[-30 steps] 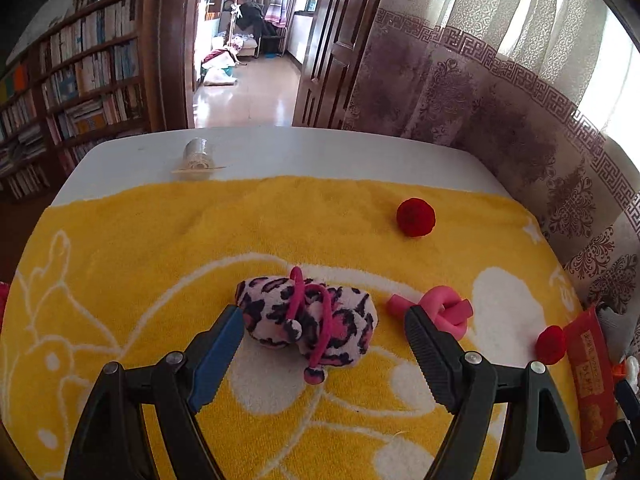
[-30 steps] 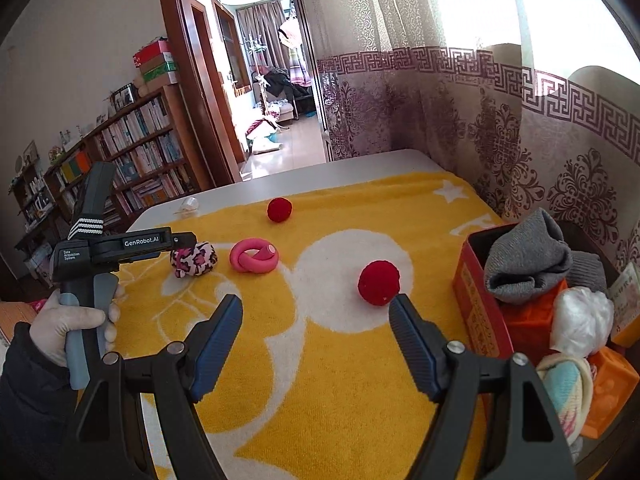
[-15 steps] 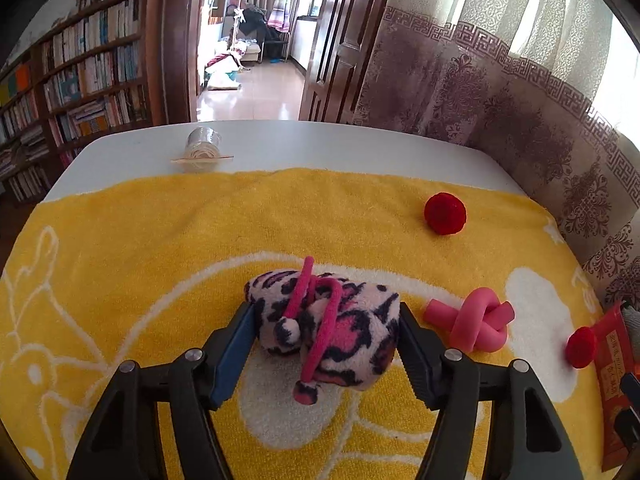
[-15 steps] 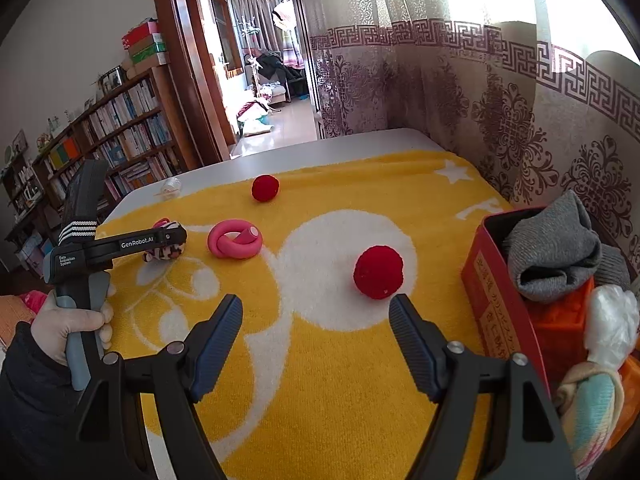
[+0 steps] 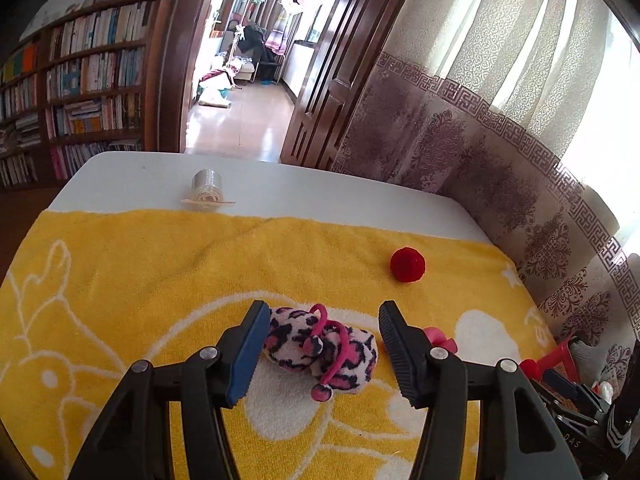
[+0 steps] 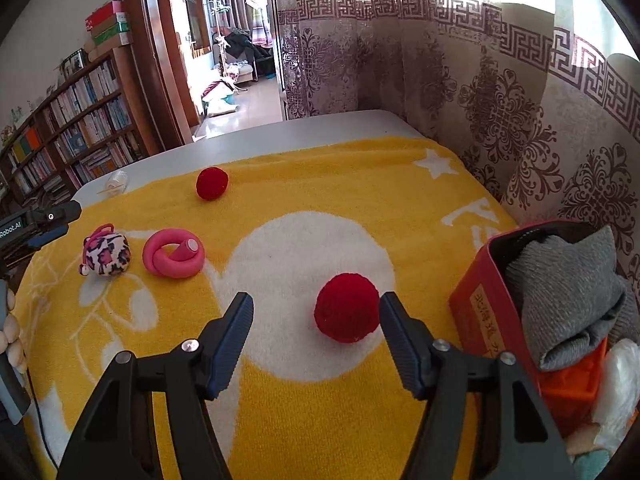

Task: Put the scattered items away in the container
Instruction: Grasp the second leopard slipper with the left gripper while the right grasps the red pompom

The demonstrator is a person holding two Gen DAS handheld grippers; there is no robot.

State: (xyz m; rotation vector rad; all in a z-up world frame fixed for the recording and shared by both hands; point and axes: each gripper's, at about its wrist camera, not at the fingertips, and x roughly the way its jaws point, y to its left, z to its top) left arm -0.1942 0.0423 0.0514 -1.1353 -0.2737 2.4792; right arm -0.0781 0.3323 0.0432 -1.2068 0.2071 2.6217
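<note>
Both jaws narrowing: leopard pouch (image 5: 320, 350) seemingly touched, red pompom (image 6: 346, 307) untouched.

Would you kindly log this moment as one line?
left gripper: closing around leopard plush | right gripper: closing, red pompom between jaws, untouched | red box: awaiting

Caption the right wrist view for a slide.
Right tool straddles a red pompom, jaws just closing, not yet gripping, beside the red box.

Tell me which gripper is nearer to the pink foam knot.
Left. The left gripper straddles the leopard-print plush right beside the pink foam knot. The right gripper brackets the nearer red pompom, farther off by the red box.
</note>
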